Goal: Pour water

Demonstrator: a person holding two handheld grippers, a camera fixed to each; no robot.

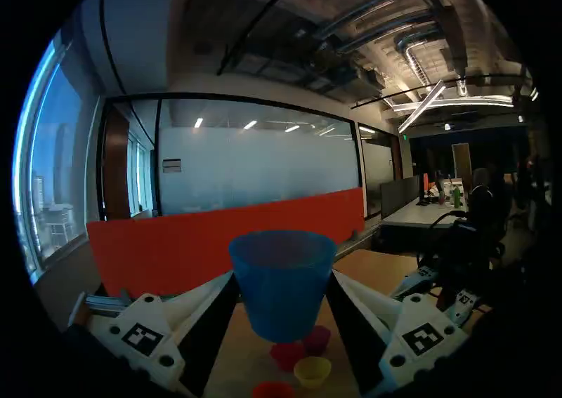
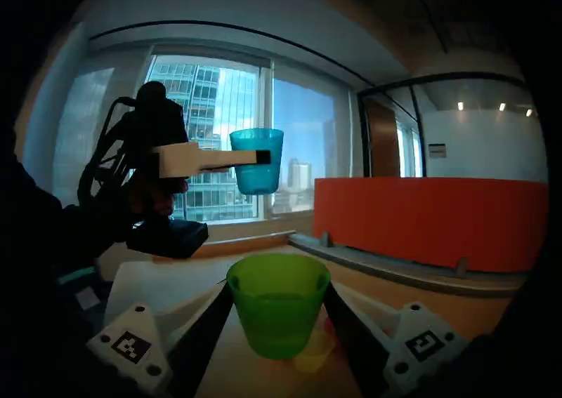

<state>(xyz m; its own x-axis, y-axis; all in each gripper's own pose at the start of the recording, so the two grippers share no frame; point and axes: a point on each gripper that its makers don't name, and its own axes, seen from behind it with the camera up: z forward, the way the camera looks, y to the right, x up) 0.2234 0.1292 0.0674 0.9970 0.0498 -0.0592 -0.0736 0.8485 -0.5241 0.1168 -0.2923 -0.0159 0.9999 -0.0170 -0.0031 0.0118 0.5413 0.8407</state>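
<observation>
Two cups are in the air. The left claw (image 1: 281,280) is clamped on a blue cup (image 1: 282,286), one finger on each flank, and the cup stands upright and level. The right claw (image 2: 278,289) is closed the same way on a green cup (image 2: 279,303), also upright. A faint line inside the green one may be a water level, but I can't say for sure.

Why this hold? Pinching mid-wall from both sides leaves each rim free, so either cup could tip over the other without a finger in the stream. That's my reading.

From the right gripper view, the blue cup hangs at about 11 o'clock from the green one, higher and farther off, well apart. A hand (image 2: 151,187) behind it carries that claw against the window. The higher cup looks like the pourer, though nothing is tilted yet.

From the left gripper view, down at 6 o'clock under the blue cup, small cups sit on the worktop (image 1: 379,264): a magenta one (image 1: 316,338), a red one (image 1: 286,354) and a yellow one (image 1: 312,371), clustered close. An orange partition (image 1: 211,243) runs across behind, from 9 to 2 o'clock.

Before any pour, the two rims need bringing together.
</observation>
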